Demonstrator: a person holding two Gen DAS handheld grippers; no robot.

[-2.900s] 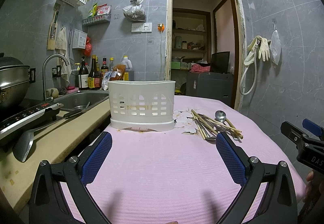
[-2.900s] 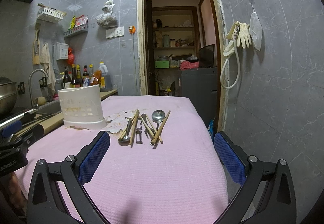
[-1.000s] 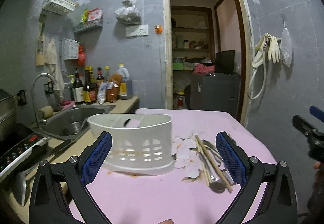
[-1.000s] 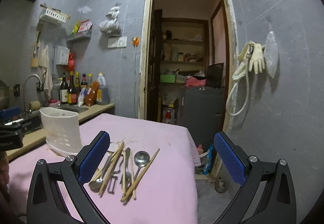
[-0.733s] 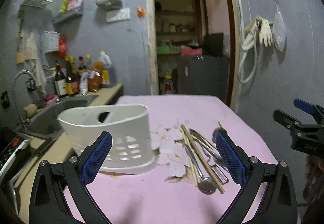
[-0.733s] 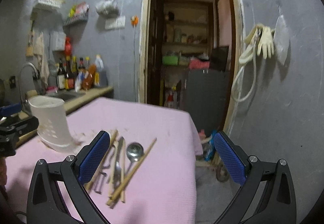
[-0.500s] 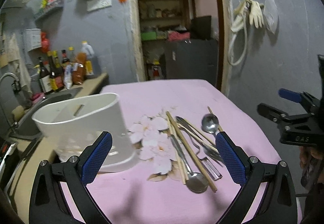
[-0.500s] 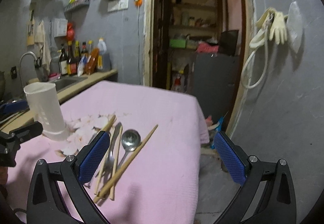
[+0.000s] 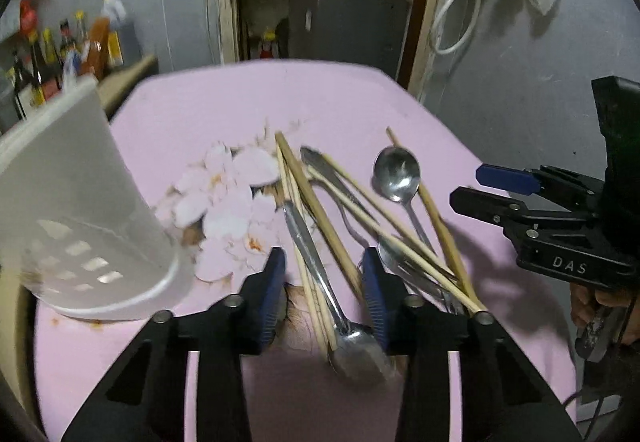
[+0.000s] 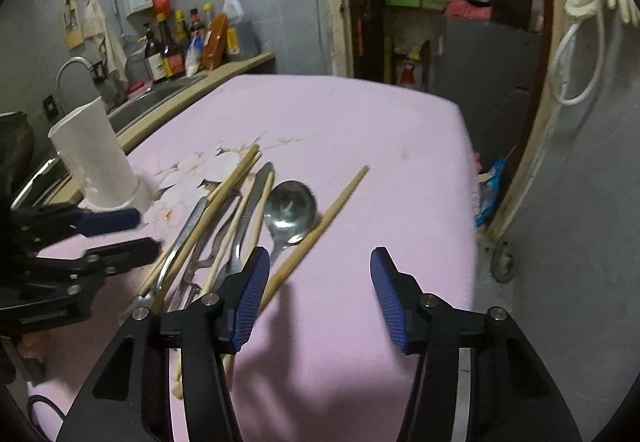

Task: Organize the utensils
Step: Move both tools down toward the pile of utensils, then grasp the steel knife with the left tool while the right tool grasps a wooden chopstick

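Observation:
A pile of utensils lies on the pink tablecloth [image 9: 240,102]: wooden chopsticks [image 9: 316,206], a metal spoon [image 9: 396,174], a second spoon [image 9: 320,262] and a fork. The white slotted utensil holder [image 9: 72,210] stands at the left. My left gripper [image 9: 323,270] is open, half closed, low over the pile, its jaws either side of the second spoon's handle and two chopsticks. My right gripper [image 10: 316,282] is open just above the cloth, right of the pile [image 10: 224,226], with one chopstick [image 10: 320,230] by its left finger. The holder also shows in the right wrist view [image 10: 96,158].
A counter with sauce bottles [image 10: 188,42], a sink and a tap [image 10: 72,70] runs along the left. An open doorway [image 10: 432,2] is behind the table. The table's right edge [image 10: 468,178] drops to the floor by a grey wall.
Both grippers have moved forward and down to the utensil pile. The left jaws have narrowed around the spoon handle and chopsticks; the right jaws have narrowed too.

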